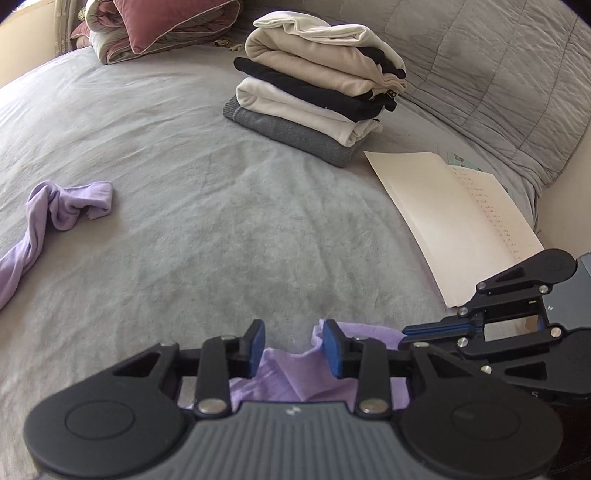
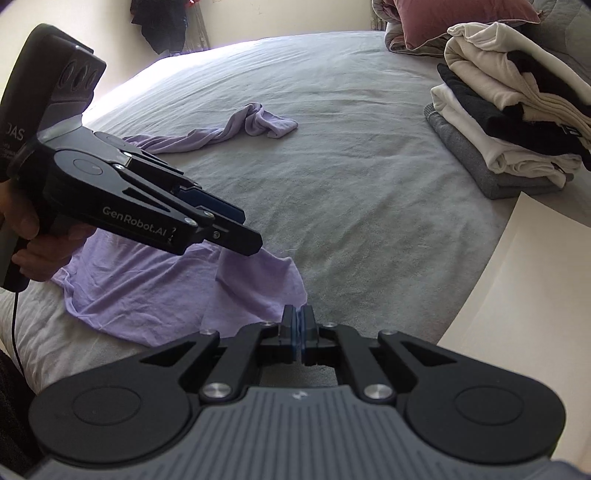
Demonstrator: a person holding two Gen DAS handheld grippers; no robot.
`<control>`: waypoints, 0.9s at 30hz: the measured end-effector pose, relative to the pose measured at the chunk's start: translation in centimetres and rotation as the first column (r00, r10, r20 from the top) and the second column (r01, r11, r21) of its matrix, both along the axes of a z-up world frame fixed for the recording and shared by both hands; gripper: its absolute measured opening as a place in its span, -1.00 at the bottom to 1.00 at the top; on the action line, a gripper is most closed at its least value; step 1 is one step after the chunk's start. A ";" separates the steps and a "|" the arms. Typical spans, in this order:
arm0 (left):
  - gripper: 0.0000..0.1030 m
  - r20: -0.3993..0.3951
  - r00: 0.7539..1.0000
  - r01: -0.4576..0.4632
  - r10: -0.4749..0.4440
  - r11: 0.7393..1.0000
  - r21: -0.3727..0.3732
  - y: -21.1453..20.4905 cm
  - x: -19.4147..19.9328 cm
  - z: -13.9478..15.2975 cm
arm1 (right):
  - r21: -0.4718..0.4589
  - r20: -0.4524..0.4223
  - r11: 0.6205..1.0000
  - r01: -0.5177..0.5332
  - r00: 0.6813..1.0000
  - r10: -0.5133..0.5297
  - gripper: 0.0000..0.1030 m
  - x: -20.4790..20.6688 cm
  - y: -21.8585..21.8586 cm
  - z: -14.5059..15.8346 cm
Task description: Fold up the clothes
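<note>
A lilac shirt [image 2: 147, 284] lies crumpled on the grey bed sheet [image 2: 351, 147], one twisted sleeve [image 2: 255, 123] stretched away. In the left wrist view the sleeve [image 1: 62, 203] lies at the left and a shirt corner [image 1: 291, 373] sits under the fingers. My left gripper [image 1: 293, 345] is open, its jaws on either side of that raised corner; it also shows in the right wrist view [image 2: 236, 240]. My right gripper [image 2: 298, 325] is shut at the shirt's edge; whether cloth is pinched is hidden. It shows in the left wrist view [image 1: 424, 328].
A stack of folded clothes [image 1: 317, 85] in cream, black, white and grey stands at the back right [image 2: 509, 110]. An open notebook [image 1: 454, 218] lies beside it near the bed's right edge. A folded quilt [image 1: 155, 26] sits at the head. A quilted grey cover [image 1: 498, 74] lies at the right.
</note>
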State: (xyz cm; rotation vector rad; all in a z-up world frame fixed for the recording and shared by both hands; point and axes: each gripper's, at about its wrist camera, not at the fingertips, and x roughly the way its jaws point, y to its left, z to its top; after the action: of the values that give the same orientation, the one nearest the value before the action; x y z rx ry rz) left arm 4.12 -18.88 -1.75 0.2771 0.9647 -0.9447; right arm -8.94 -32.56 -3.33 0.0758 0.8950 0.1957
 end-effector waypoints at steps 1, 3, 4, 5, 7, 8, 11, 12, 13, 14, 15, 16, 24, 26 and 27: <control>-0.32 -0.005 1.000 0.012 -0.012 1.000 0.015 -0.4 0.1 -0.2 | -0.005 -0.015 1.000 -0.004 1.000 0.004 -0.89 0.0 0.0 -0.2; -0.32 -0.022 0.999 0.036 -0.035 0.999 0.027 -1.0 0.4 -0.4 | -0.006 -0.020 1.000 0.008 1.000 -0.008 -0.72 -0.3 -0.4 -0.3; -0.32 -0.033 0.998 0.053 -0.052 0.998 0.026 -1.2 0.5 -0.4 | 0.000 -0.020 1.000 0.016 1.000 -0.016 -0.72 -0.3 -0.7 -0.3; -0.32 -0.044 0.997 0.069 -0.068 0.997 0.026 -1.4 0.6 -0.4 | 0.019 -0.018 1.000 0.021 1.000 -0.021 -0.72 -0.3 -1.1 -0.2; -0.31 -0.067 0.993 0.095 -0.093 0.995 0.024 -1.8 0.9 -0.4 | 0.056 -0.022 0.998 0.037 0.999 -0.035 -0.57 -0.3 -1.7 -0.2; -0.31 -0.079 0.991 0.112 -0.110 0.993 0.027 -2.1 0.9 -0.4 | 0.070 -0.023 0.997 0.043 0.999 -0.042 -0.47 -0.3 -1.8 -0.3; -0.31 -0.107 0.982 0.158 -0.153 0.987 0.039 -3.0 0.8 -0.4 | 0.053 -0.016 0.998 0.032 0.999 -0.031 -0.16 -0.4 -1.5 -0.4; -0.32 -0.111 0.980 0.168 -0.162 0.985 0.045 -3.3 0.7 -0.5 | 0.038 -0.015 0.999 0.025 1.000 -0.024 -0.16 -0.4 -1.3 -0.5; -0.39 -0.102 0.981 0.170 -0.162 0.983 0.068 -3.6 0.5 -0.7 | 0.022 -0.014 1.000 0.015 1.000 -0.015 -0.16 -0.3 -1.0 -0.7; -0.46 -0.093 0.982 0.171 -0.162 0.981 0.092 -4.0 0.3 -0.9 | -0.001 -0.018 1.000 -0.001 1.000 0.001 -0.16 -0.2 -0.7 -1.1; -0.70 -0.079 0.983 0.174 -0.166 0.979 0.107 -4.3 0.0 -1.2 | -0.027 -0.019 1.000 -0.006 1.000 0.005 -0.23 -0.1 -0.3 -1.5; -0.88 -0.065 0.983 0.176 -0.169 0.977 0.122 -4.6 -0.3 -1.4 | -0.043 -0.012 0.999 -0.021 1.000 0.021 -0.29 -0.1 0.0 -1.6; -0.96 0.061 0.997 0.054 -0.050 0.996 -0.065 -4.8 -2.1 0.5 | -0.060 0.038 0.998 -0.012 0.999 0.014 -0.94 -1.7 -0.5 -0.2; -0.96 0.067 0.997 0.045 -0.038 0.993 -0.112 -5.4 -2.5 0.9 | -0.041 0.053 0.999 0.017 0.998 -0.015 -0.95 -2.3 -1.5 0.8; -0.96 0.073 0.997 0.044 -0.034 0.991 -0.128 -5.7 -2.7 1.0 | -0.039 0.063 0.999 0.028 0.998 -0.026 -0.95 -2.7 -1.8 1.2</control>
State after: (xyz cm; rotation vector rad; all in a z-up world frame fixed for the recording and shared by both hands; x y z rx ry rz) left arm 1.38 -24.61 -0.79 0.2191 0.8317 -1.0223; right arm -11.60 -34.40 -2.11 0.0445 0.8349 0.1539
